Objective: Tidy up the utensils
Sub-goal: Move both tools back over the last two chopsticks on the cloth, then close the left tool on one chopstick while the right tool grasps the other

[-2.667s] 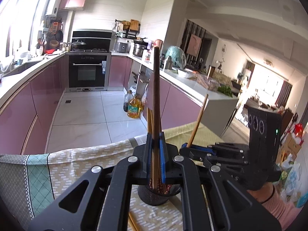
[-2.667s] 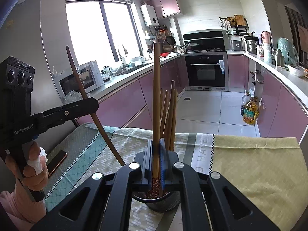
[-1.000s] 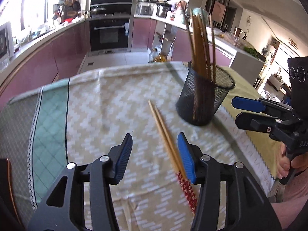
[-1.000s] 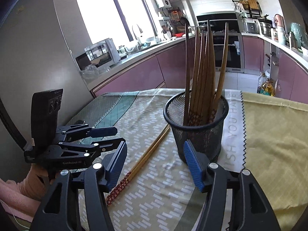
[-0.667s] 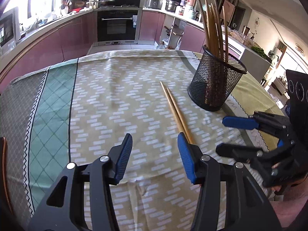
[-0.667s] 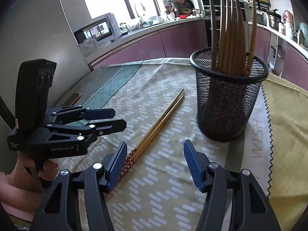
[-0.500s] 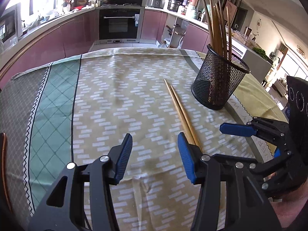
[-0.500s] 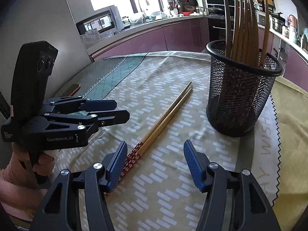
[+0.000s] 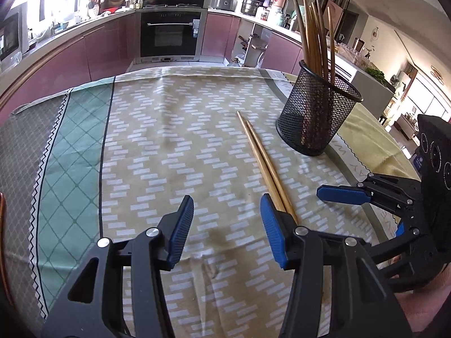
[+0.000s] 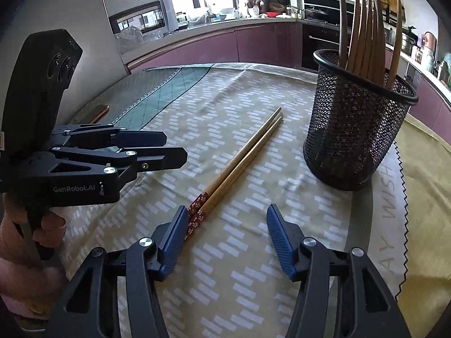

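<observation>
A pair of wooden chopsticks [image 9: 260, 152] with red floral ends [image 10: 197, 208] lies side by side on the tablecloth. A black mesh holder [image 9: 317, 115] stands upright to their right, holding several chopsticks [image 10: 363, 31]. My left gripper [image 9: 225, 225] is open and empty, low over the cloth, its right finger over the chopsticks' near end. My right gripper [image 10: 225, 231] is open and empty, its left finger beside the floral ends. Each gripper shows in the other's view: the right gripper [image 9: 346, 194] and the left gripper [image 10: 166, 146].
The table carries a patterned cloth [image 9: 169, 129] with a green band at the left and a yellow section [image 10: 422, 197] at the right. A phone [image 10: 98, 114] lies near the far left edge. Kitchen counters and an oven [image 9: 169, 33] stand beyond the table.
Both grippers let go of chopsticks into the holder, opened and drew back low over the table. In the last half second they shifted only slightly nearer the lying pair.
</observation>
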`<state>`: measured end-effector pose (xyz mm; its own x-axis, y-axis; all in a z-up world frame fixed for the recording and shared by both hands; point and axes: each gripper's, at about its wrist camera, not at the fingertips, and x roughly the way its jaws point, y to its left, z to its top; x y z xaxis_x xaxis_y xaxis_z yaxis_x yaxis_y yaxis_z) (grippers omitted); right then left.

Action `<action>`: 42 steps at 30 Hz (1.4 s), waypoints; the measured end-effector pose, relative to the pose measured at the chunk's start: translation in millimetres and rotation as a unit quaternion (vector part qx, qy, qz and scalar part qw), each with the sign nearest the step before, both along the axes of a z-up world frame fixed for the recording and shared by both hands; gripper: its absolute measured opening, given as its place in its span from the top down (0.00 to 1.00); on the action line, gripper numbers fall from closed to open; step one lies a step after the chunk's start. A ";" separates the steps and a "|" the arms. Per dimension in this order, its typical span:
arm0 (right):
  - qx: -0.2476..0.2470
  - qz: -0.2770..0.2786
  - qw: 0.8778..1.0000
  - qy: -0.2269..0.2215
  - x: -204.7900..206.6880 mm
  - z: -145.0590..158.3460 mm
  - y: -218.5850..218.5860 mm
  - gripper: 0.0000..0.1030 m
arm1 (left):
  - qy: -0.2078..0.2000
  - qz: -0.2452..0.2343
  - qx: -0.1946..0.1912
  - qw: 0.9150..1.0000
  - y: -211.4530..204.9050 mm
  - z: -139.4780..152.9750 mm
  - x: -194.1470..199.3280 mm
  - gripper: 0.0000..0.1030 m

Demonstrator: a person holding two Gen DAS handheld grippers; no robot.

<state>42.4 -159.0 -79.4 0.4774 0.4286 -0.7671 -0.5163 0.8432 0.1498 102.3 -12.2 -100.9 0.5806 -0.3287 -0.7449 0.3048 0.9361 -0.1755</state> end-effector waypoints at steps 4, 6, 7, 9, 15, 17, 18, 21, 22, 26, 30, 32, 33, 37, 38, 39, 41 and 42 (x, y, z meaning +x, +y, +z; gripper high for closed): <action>-0.002 -0.014 1.000 0.013 3.4 0.0 -10.9 0.65 | -0.001 -0.017 0.003 1.000 -10.2 -0.9 0.0 0.53; 0.013 -0.018 1.000 0.019 4.2 0.7 -16.7 0.65 | -0.001 -0.029 0.007 1.000 -16.8 -1.9 -0.6 0.53; 0.016 -0.019 1.000 0.017 4.0 1.0 -18.4 0.65 | -0.001 -0.035 0.010 0.999 -20.4 -2.7 -1.1 0.53; 0.022 -0.026 0.999 0.017 5.0 1.2 -23.4 0.65 | -0.001 -0.047 0.021 0.999 -28.4 -5.4 -2.6 0.53; 0.047 -0.035 0.998 0.025 7.7 0.9 -32.9 0.58 | -0.008 -0.062 0.070 0.996 -45.3 -10.5 -8.0 0.52; 0.052 -0.033 0.998 0.026 7.3 1.3 -33.0 0.58 | -0.007 -0.061 0.079 0.995 -45.8 -11.7 -6.7 0.52; 0.053 -0.032 0.998 0.025 6.9 1.9 -33.9 0.58 | -0.002 -0.059 0.083 0.995 -45.3 -13.0 -5.2 0.53; 0.054 -0.028 0.998 0.021 6.9 3.6 -31.6 0.58 | -0.001 -0.051 0.090 0.995 -43.3 -14.2 -4.4 0.58; 0.054 -0.026 0.998 0.020 7.4 3.8 -29.8 0.58 | 0.000 -0.048 0.087 0.995 -41.7 -13.6 -4.7 0.59; 0.050 -0.017 0.998 0.017 10.1 4.0 -22.7 0.58 | 0.004 -0.042 0.067 0.997 -34.1 -12.3 -5.9 0.66; 0.044 -0.009 0.999 0.018 18.2 1.6 -10.1 0.60 | 0.011 -0.042 0.051 0.998 -27.3 -11.4 -10.6 0.81; 0.039 -0.004 0.999 0.019 21.9 0.0 -3.7 0.63 | 0.016 -0.042 0.048 0.998 -26.0 -12.6 -12.9 0.88; 0.037 -0.003 0.999 0.020 23.9 -0.9 -0.5 0.65 | 0.018 -0.041 0.046 0.998 -26.0 -13.2 -13.4 0.89; 0.022 -0.005 1.000 0.016 30.5 -1.5 7.3 0.70 | 0.024 -0.039 0.036 0.998 -25.6 -14.7 -16.7 0.91; 0.019 -0.004 1.000 0.016 30.9 -1.1 8.5 0.71 | 0.025 -0.039 0.034 0.998 -25.8 -14.9 -17.6 0.91; 0.017 -0.004 1.000 0.016 30.9 -1.0 8.4 0.72 | 0.027 -0.040 0.031 0.998 -26.3 -15.0 -18.8 0.91; 0.010 -0.005 1.000 0.015 29.2 -0.8 7.3 0.73 | 0.031 -0.042 0.026 0.998 -27.9 -15.0 -21.3 0.91; 0.007 -0.006 1.000 0.015 28.3 -0.5 5.6 0.73 | 0.032 -0.043 0.025 0.998 -29.0 -15.0 -22.7 0.92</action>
